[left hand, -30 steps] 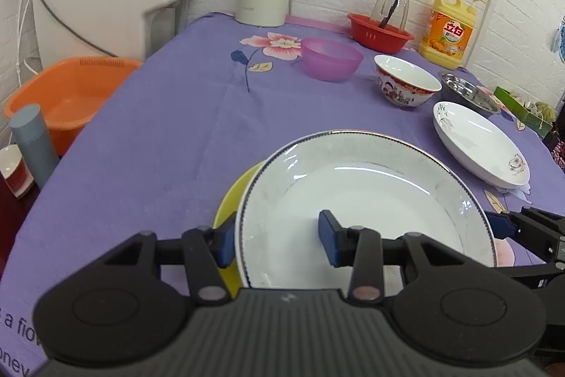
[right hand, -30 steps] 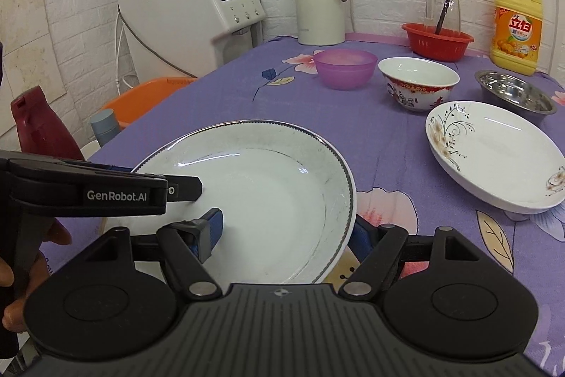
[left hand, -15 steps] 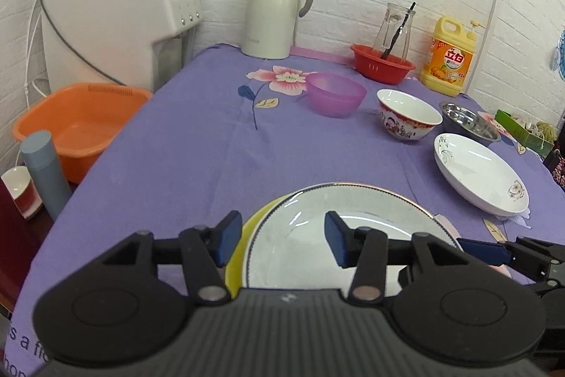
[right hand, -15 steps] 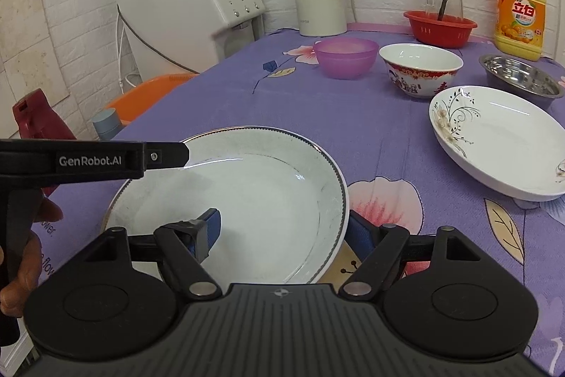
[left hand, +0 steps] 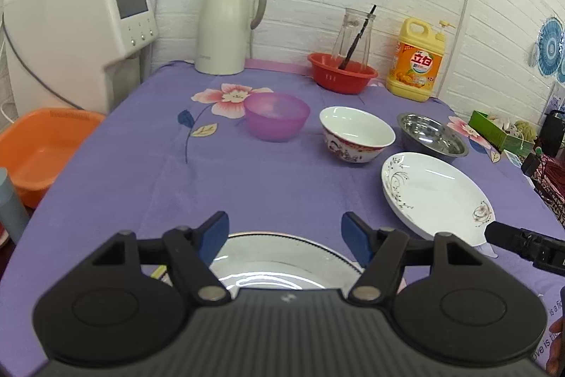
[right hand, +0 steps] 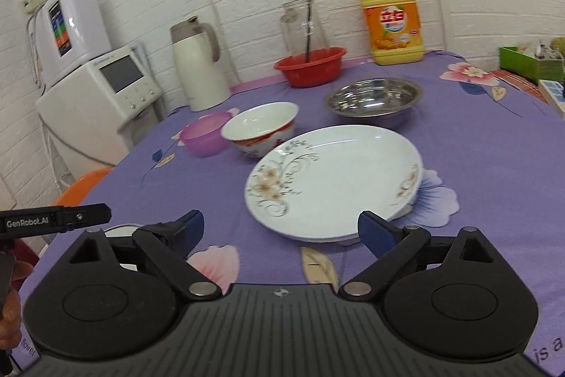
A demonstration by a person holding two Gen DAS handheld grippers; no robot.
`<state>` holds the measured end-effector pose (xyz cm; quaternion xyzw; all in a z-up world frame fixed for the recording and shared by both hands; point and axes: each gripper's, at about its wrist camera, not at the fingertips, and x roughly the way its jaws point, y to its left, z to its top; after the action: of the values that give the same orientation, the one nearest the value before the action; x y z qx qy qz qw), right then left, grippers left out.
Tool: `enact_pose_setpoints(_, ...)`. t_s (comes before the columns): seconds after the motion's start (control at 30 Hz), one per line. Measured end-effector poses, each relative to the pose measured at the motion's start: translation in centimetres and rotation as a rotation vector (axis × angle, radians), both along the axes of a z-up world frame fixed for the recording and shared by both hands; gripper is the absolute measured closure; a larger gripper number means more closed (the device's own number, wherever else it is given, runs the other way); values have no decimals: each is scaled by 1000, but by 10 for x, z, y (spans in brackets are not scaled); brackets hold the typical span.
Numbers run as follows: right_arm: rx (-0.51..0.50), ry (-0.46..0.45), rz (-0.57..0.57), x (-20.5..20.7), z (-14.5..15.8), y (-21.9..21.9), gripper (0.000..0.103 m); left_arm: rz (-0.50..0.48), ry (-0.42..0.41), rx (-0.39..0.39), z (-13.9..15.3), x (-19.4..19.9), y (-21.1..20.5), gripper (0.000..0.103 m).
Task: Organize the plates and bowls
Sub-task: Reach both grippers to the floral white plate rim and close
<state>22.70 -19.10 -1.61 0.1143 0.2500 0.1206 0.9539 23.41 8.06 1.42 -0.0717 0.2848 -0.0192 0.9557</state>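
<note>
A white plate with a dark rim [left hand: 279, 265] lies on the purple cloth under my open, empty left gripper [left hand: 285, 237]; a sliver of a yellow plate [left hand: 158, 271] shows beneath it. A flowered white plate [left hand: 436, 195] lies to the right, and it also shows in the right wrist view [right hand: 335, 179], just ahead of my open, empty right gripper [right hand: 280, 232]. Behind stand a purple bowl [left hand: 276, 116], a white bowl with red pattern [left hand: 356, 134] and a steel bowl [left hand: 431, 137].
A red basin [left hand: 342, 77] with a glass jar, a white kettle [left hand: 226, 23] and a yellow detergent bottle [left hand: 416, 60] line the back wall. An orange tub [left hand: 35, 147] and a white appliance [left hand: 76, 34] stand off the left edge. A green box [left hand: 501, 131] is right.
Both grippers let go of the dark-rimmed plate, opened wide and pulled back. The right gripper turned right, now facing the flowered plate.
</note>
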Motion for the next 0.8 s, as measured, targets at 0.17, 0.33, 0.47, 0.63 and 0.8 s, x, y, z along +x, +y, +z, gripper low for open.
enact_pose_setpoints(0.17, 5, 3, -58, 19, -3, -31, 0, -23, -2, 38, 6, 11, -22, 33)
enact_pose_setpoints(0.33, -52, 3, -18, 58, -5, -43, 0, -32, 17, 71, 7, 28, -42, 33)
enact_pose_setpoints(0.47, -86, 12, 20, 91, -10, -45, 0, -38, 41, 83, 4, 42, -53, 32)
enact_pose_setpoints(0.63, -32, 48, 45, 108, -28, -50, 0, -74, 83, 41, 2, 70, -63, 32)
enact_pose_setpoints(0.8, -29, 73, 52, 108, -32, -49, 0, -152, 149, -35, -9, 109, -84, 32)
